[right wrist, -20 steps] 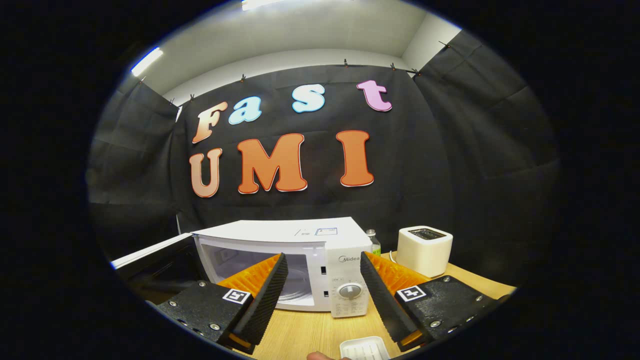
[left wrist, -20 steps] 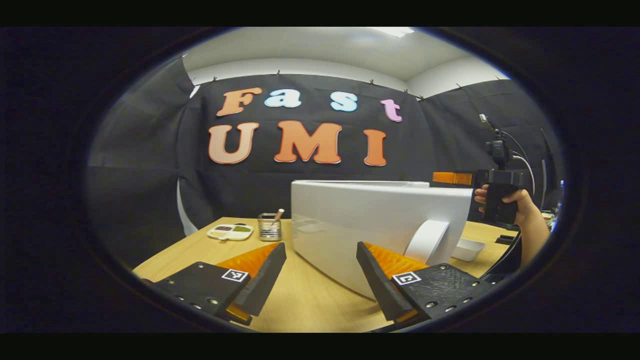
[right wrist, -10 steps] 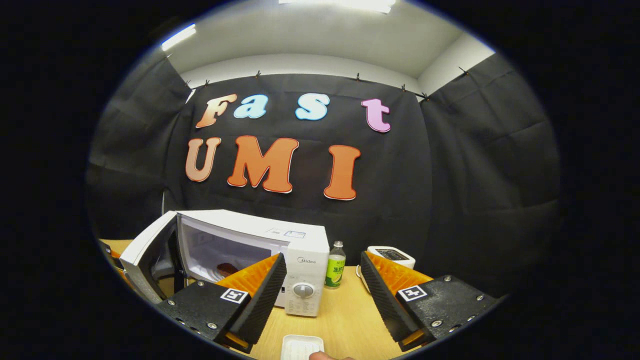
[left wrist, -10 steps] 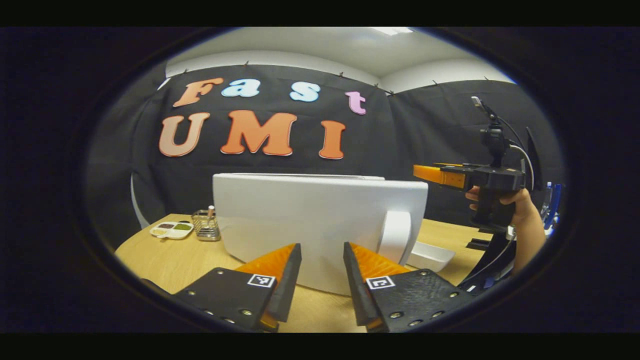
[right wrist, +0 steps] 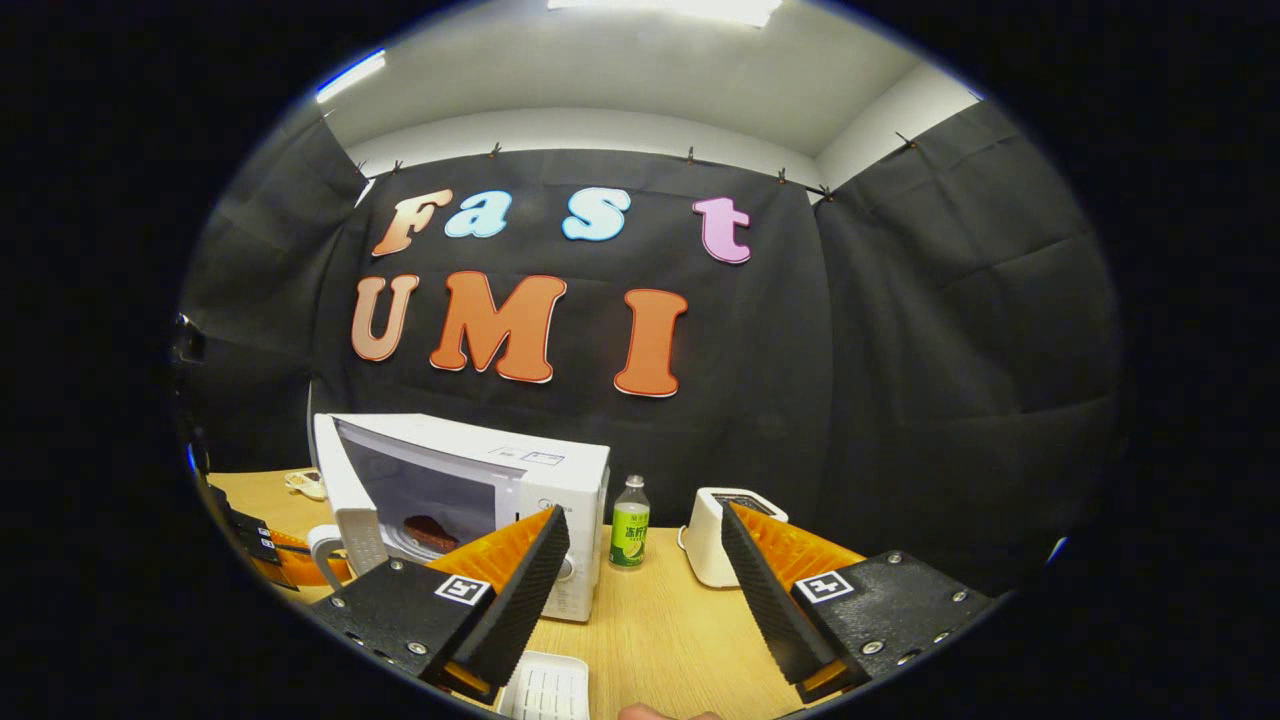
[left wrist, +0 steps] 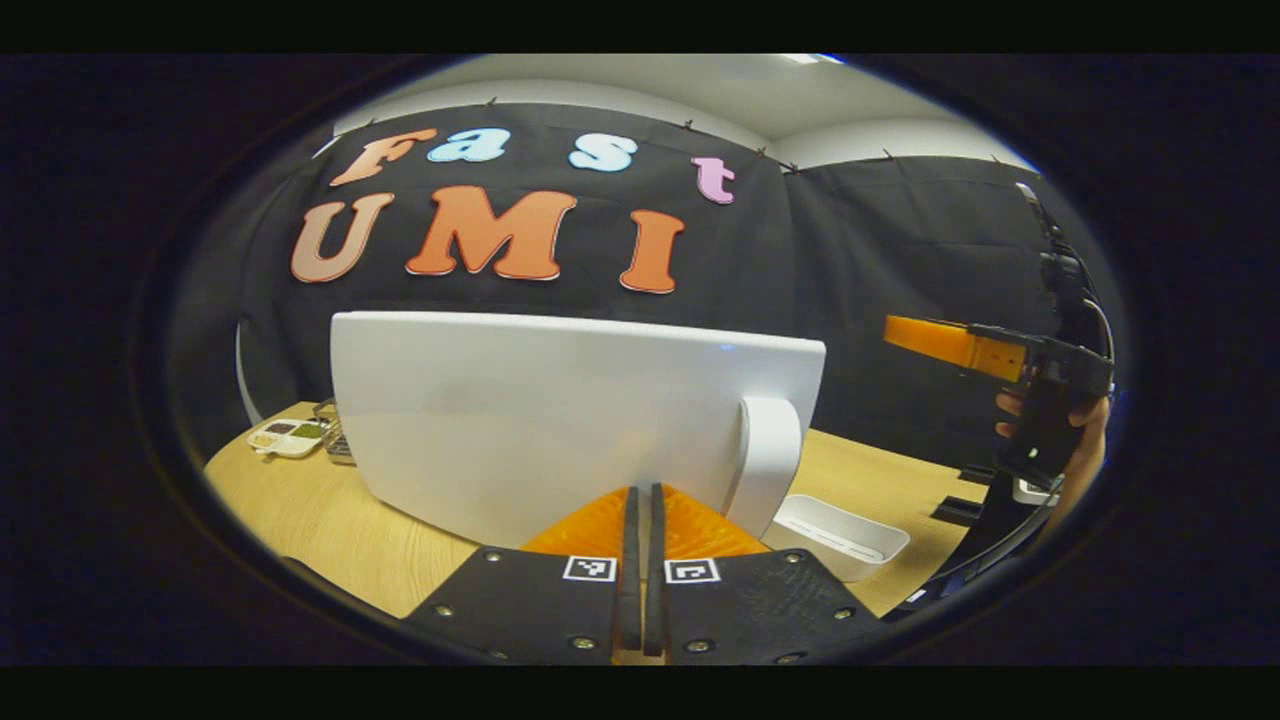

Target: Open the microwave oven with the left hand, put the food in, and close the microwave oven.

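The step in hand is judged to be the closing of the microwave oven (right wrist: 470, 500), since the food (right wrist: 432, 530), a brown piece, is seen lying inside the cavity on the turntable. In the left gripper view the left tongs (left wrist: 640, 560) are pressed together with nothing between them, and they point at the outer face of the door (left wrist: 560, 420), just at 9 o'clock of its white handle (left wrist: 770, 450). The door is not yet shut. For a good closing, the push should be given on the flat face near the handle side, far from the hinge, and kept straight until the latch is felt. The right tongs (right wrist: 640, 590) are held wide apart, with nothing between them, above the worktop (right wrist: 660, 630), and the white tray (right wrist: 545, 690) lies below at 7 o'clock. They should be kept away from the swing of the door.
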